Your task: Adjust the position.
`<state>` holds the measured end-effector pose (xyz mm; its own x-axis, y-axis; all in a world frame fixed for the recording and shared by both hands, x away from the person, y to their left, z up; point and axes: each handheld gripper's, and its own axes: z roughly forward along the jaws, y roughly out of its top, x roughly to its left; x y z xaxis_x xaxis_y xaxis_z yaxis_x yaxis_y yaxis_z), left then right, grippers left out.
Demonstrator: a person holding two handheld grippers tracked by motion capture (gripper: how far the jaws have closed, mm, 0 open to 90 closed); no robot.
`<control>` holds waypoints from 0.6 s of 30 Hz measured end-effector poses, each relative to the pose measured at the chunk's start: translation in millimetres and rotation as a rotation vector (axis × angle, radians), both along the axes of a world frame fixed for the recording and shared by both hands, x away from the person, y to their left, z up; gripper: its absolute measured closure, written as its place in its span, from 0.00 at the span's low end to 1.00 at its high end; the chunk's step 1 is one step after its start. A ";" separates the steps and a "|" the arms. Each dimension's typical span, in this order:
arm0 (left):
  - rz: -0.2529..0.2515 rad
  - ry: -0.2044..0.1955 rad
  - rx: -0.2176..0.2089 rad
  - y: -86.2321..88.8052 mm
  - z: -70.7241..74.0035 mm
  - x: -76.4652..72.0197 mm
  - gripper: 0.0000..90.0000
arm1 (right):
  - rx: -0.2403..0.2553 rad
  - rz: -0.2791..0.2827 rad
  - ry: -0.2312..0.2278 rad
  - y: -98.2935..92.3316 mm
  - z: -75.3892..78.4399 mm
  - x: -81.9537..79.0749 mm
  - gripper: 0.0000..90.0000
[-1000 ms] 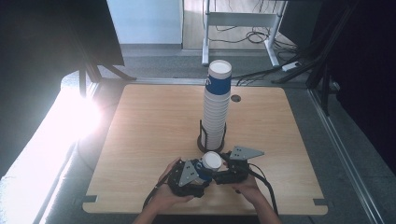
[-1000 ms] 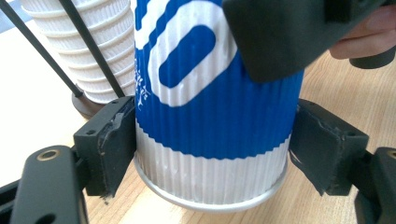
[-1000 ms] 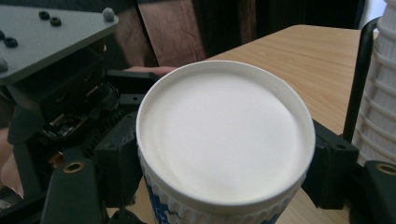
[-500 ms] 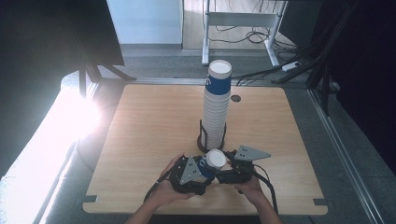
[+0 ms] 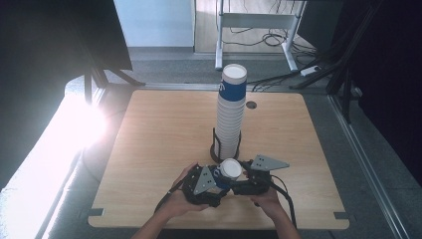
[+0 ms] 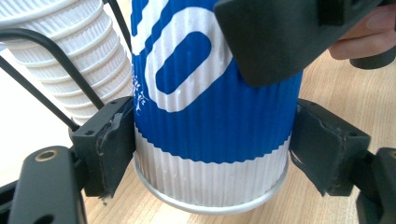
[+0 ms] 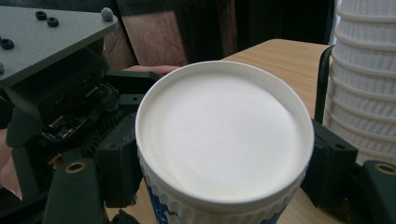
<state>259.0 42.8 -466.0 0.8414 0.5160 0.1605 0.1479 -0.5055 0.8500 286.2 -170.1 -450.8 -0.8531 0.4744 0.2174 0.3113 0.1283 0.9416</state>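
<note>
A blue-and-white ribbed paper cup [image 5: 230, 169], turned upside down with its white base uppermost, was held between both grippers near the front edge of the light wooden desk [image 5: 159, 129], just in front of a tall stack of white ribbed paper cups [image 5: 230, 117] standing in a black wire holder [image 5: 215, 145]. The left gripper [image 5: 215, 180] was clamped on the cup low down, its pads pressed against the white band by the rim, as seen in the left gripper view [image 6: 210, 121]. The right gripper [image 5: 244, 180] was clenched on the same cup nearer its closed base, which was seen large in the right gripper view [image 7: 224, 135]. The left jaws had just been opening slightly and the right jaws closing slightly, with the cup between them. The stack was topped by one blue-banded cup [image 5: 233, 84].
</note>
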 end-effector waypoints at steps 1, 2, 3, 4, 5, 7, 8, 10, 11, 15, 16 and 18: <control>-0.002 -0.004 0.002 -0.2 0.4 -0.1 0.22 | 0.002 -0.001 0.001 -0.7 0.1 0.3 0.29; -0.005 -0.007 0.003 -0.2 0.8 -0.1 0.22 | 0.004 -0.001 0.004 -1.4 0.4 0.4 0.29; -0.007 -0.010 0.003 -0.1 1.1 0.0 0.22 | 0.006 0.000 0.004 -2.1 0.5 0.7 0.29; -0.009 -0.010 0.001 -0.1 1.6 0.3 0.23 | 0.010 0.002 0.011 -2.7 0.8 1.1 0.29; -0.009 -0.011 0.001 -0.2 1.9 0.6 0.23 | 0.014 0.000 0.018 -3.5 1.1 1.6 0.28; -0.010 -0.011 -0.003 0.4 3.2 1.2 0.23 | 0.018 0.000 0.022 -4.1 1.3 1.8 0.26; -0.011 -0.010 -0.005 1.1 3.7 1.4 0.23 | 0.015 0.005 0.025 -4.2 1.1 2.0 0.26; -0.007 -0.012 -0.004 2.5 4.4 1.7 0.23 | 0.009 0.001 0.028 -3.8 0.6 2.0 0.24; -0.007 -0.011 -0.005 3.6 4.7 2.2 0.23 | 0.011 0.001 0.034 -3.7 0.3 2.3 0.24; 0.000 -0.017 0.011 10.0 6.3 3.6 0.23 | 0.006 0.005 0.035 -3.6 0.1 2.4 0.22; 0.004 -0.020 0.017 12.0 6.8 4.1 0.23 | 0.009 0.006 0.031 -4.5 0.9 2.0 0.22; 0.008 -0.022 0.027 15.8 7.5 5.3 0.23 | 0.012 0.003 0.021 -7.6 3.2 1.6 0.22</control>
<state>264.4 58.6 -458.5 0.8334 0.5178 0.1932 0.1330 -0.5272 0.8392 287.8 -177.7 -447.6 -0.8498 0.4688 0.2412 0.3309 0.1181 0.9362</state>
